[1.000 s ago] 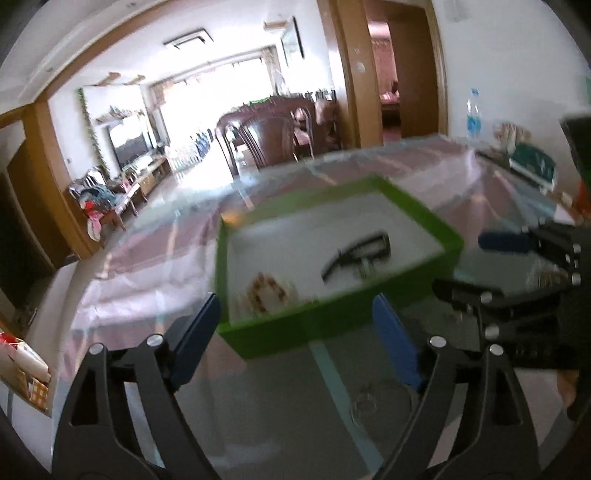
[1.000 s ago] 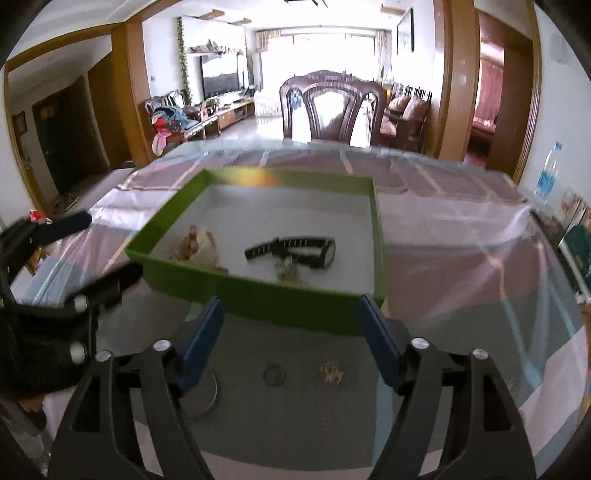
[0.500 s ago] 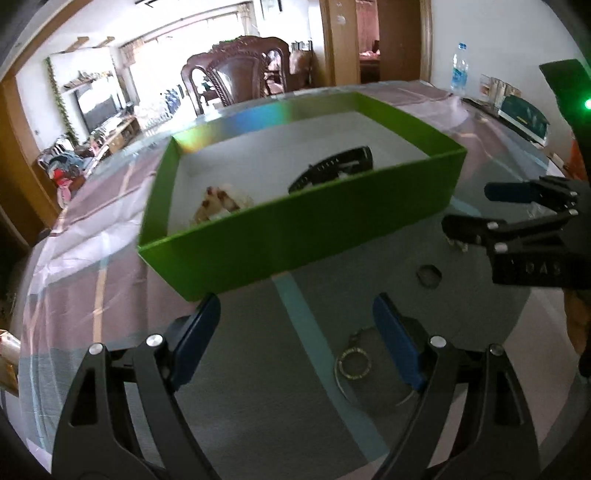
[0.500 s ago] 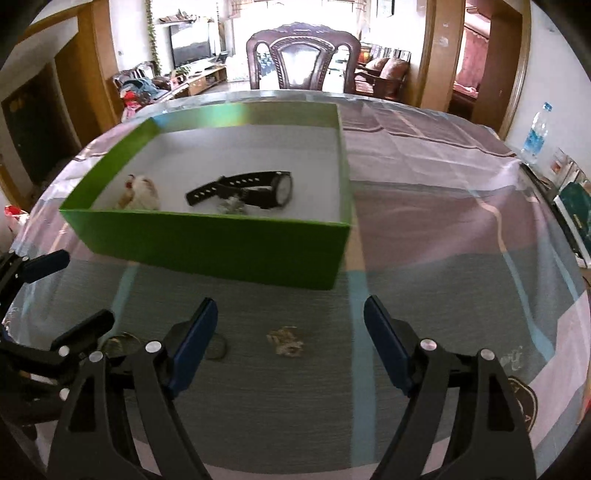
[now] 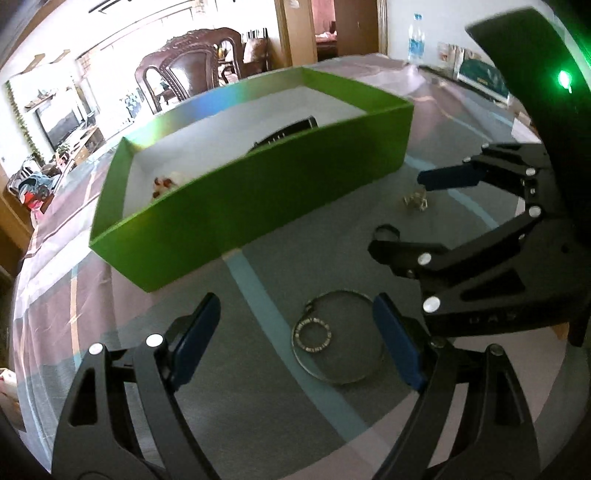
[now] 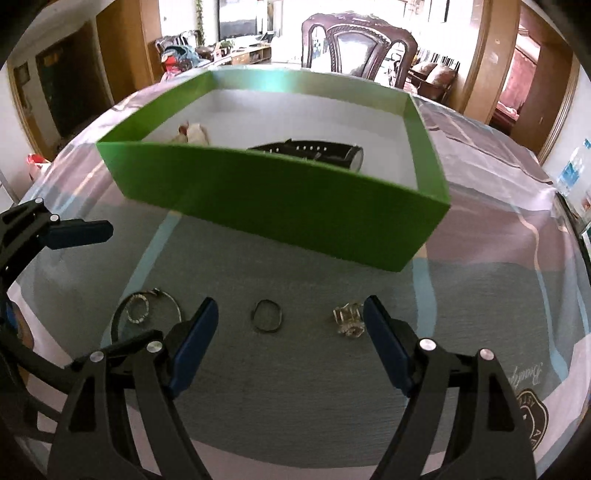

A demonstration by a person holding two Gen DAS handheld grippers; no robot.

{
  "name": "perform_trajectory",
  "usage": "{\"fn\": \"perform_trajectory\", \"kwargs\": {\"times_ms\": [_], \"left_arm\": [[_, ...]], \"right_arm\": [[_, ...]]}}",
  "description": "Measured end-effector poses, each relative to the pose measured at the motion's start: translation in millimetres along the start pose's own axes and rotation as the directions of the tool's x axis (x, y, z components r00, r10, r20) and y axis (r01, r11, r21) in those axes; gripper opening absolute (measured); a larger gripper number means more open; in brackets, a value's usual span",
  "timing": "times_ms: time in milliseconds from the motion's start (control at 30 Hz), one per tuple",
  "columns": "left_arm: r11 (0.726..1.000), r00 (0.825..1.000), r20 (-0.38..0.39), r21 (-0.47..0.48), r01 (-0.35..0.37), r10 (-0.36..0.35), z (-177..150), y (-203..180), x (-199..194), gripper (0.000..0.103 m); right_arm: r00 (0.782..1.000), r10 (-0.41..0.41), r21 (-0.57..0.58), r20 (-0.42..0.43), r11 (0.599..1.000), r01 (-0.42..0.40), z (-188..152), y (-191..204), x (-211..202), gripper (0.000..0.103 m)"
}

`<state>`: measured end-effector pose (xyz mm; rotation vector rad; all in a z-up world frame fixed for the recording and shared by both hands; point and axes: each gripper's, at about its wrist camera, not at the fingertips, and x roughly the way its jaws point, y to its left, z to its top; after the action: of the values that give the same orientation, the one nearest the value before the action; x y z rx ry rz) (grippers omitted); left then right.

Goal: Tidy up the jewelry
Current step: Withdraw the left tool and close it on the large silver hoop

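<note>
A green box stands on the table and holds a black watch and a pale beaded piece. In front of it lie a thin wire hoop with a small ring, a dark ring and a silver clip-like piece. My left gripper is open low over the hoop. My right gripper is open, with the dark ring and the silver piece between its fingers. Each gripper shows in the other's view.
The table has a glossy striped cover. A dark wooden chair stands behind it. A water bottle and boxes sit at the far right.
Both grippers have come down and closer to the tabletop in front of the box. The hoop and rings now lie nearer to the fingers. Both stay open.
</note>
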<state>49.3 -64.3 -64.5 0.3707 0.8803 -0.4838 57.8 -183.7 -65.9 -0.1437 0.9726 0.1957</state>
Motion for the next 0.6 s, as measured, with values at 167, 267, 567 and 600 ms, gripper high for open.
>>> {"fn": "perform_trajectory", "kwargs": {"times_ms": [167,267,567,600], "left_arm": [[1.0,0.999,-0.03,-0.001,-0.019,0.019,-0.2,0.2,6.4,0.084],[0.999,0.998,-0.049,-0.014,-0.036,0.035,-0.7,3.9,10.4,0.084],[0.98,0.982,-0.063,-0.073,-0.183,0.179,3.0,24.2,17.0,0.087],[0.976,0.979,-0.067,-0.086,-0.198,0.193,4.1,26.2,17.3,0.087]], "right_arm": [[1.0,-0.004,0.041,0.008,0.999,0.004,2.0,-10.1,-4.3,0.079],[1.0,-0.01,0.076,0.004,0.997,0.01,3.1,-17.4,-4.2,0.079],[1.0,-0.021,0.09,-0.005,0.996,0.022,5.1,-19.7,-1.5,0.079],[1.0,-0.023,0.091,-0.004,0.996,0.023,5.3,-19.9,-1.5,0.079]]}}
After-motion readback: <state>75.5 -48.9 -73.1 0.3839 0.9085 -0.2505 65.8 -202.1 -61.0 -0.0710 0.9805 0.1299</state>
